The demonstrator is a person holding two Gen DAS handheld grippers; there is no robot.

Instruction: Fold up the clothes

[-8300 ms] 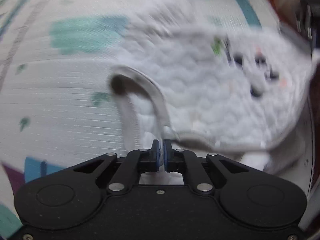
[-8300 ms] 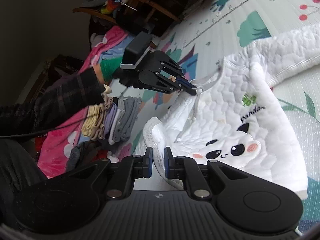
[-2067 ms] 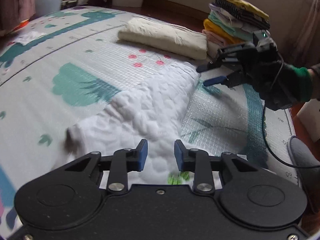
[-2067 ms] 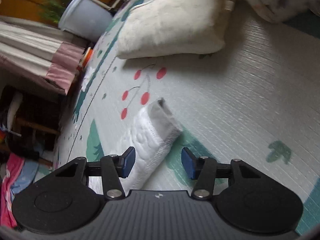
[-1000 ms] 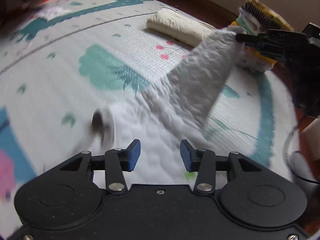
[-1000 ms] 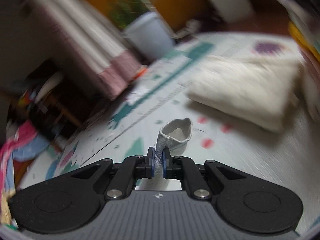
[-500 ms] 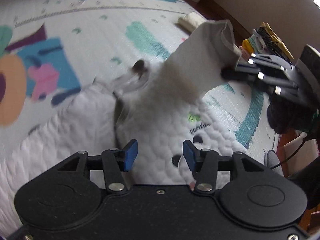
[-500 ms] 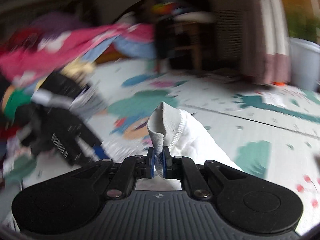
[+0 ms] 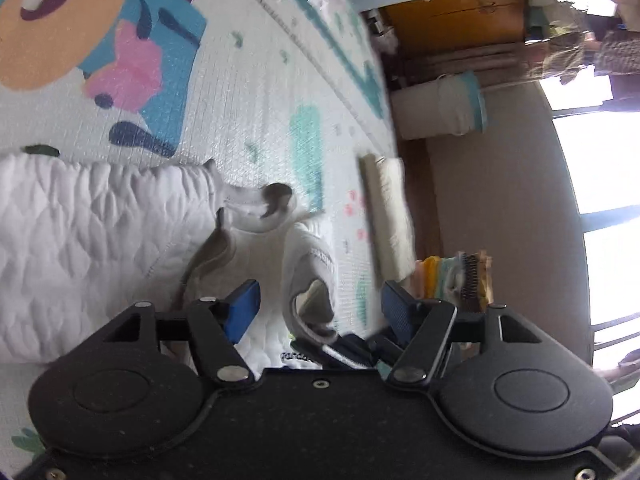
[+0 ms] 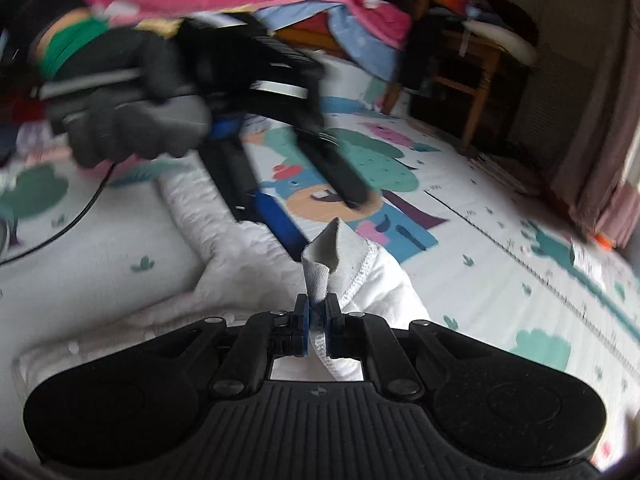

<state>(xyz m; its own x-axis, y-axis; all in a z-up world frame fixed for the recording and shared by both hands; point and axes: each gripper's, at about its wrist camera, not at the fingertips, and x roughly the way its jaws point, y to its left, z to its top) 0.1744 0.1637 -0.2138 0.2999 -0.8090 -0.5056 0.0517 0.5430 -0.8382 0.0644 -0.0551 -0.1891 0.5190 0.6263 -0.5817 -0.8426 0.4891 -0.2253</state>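
Top [image 9: 100, 232], white quilted, lies flat on play mat [image 9: 248, 92]; neckline at roughly 12 o'clock of the left wrist view, body filling 9 o'clock. One sleeve [image 10: 352, 264] is lifted off the mat and doubled over the body.

Right gripper [image 10: 316, 316]: jaws closed tight on the sleeve's grey cuff [image 10: 324, 252]; cuff sticks up from between the blue pads. In the left wrist view the cuff hangs at centre, right gripper's tips just below it at 6 o'clock.

Left gripper [image 9: 318, 310]: jaws spread wide, holding nothing; cuff sits in the gap, touching neither pad. In the right wrist view it shows at 11 o'clock, blurred, held by a gloved hand [image 10: 132, 124], fingers pointing down over the top.

Cream folded cloth [image 9: 390, 216] and a stack of folded clothes [image 9: 452, 276] lie at 3 o'clock in the left wrist view, well apart from the top.
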